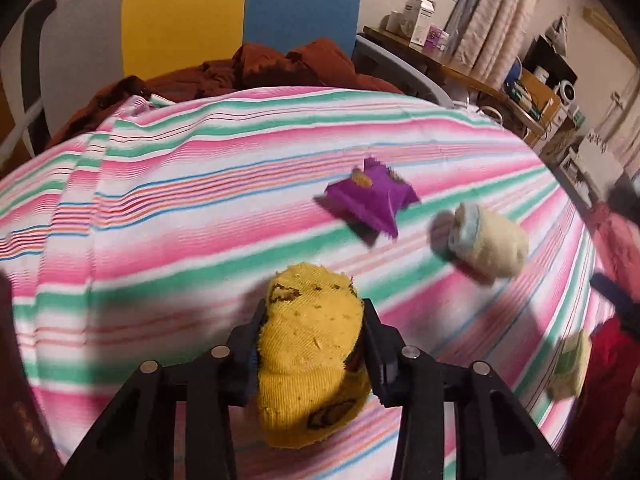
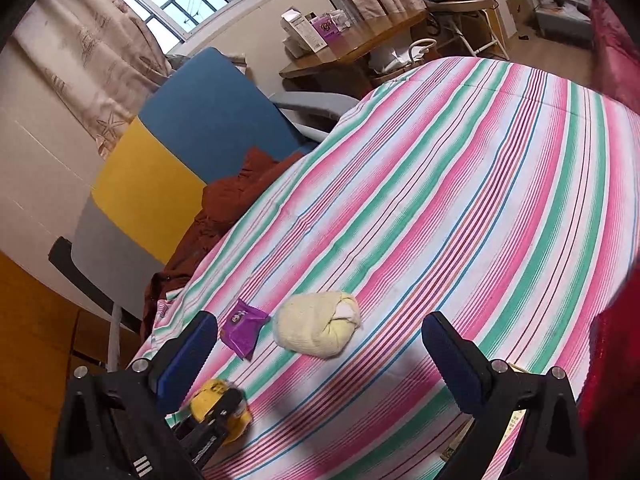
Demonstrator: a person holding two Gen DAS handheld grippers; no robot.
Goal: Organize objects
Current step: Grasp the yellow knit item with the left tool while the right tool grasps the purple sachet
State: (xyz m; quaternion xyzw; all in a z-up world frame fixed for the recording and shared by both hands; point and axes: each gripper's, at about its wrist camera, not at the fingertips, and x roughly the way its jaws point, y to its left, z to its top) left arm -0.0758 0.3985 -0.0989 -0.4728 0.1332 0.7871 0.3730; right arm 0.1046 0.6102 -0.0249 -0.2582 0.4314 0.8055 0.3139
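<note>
My left gripper [image 1: 312, 320] is shut on a rolled yellow sock [image 1: 312, 352] and holds it over the striped bedspread [image 1: 180, 200]. That sock also shows in the right wrist view [image 2: 216, 404], clamped in the left gripper at the lower left. A purple snack packet [image 1: 366, 200] lies ahead of it; it also shows in the right wrist view [image 2: 242, 326]. A cream rolled sock [image 1: 486, 246] lies to the right; the right wrist view [image 2: 318, 328] shows it too. My right gripper [image 2: 320, 344] is open and empty, just short of the cream sock.
A small green-and-white carton [image 1: 570, 364] lies near the bed's right edge. Rust-brown bedding [image 1: 256, 68] is bunched at the head of the bed against a yellow and blue headboard [image 1: 240, 12]. A wooden desk with boxes [image 2: 352, 40] stands beyond the bed. Red cloth [image 2: 616, 360] lies on the right.
</note>
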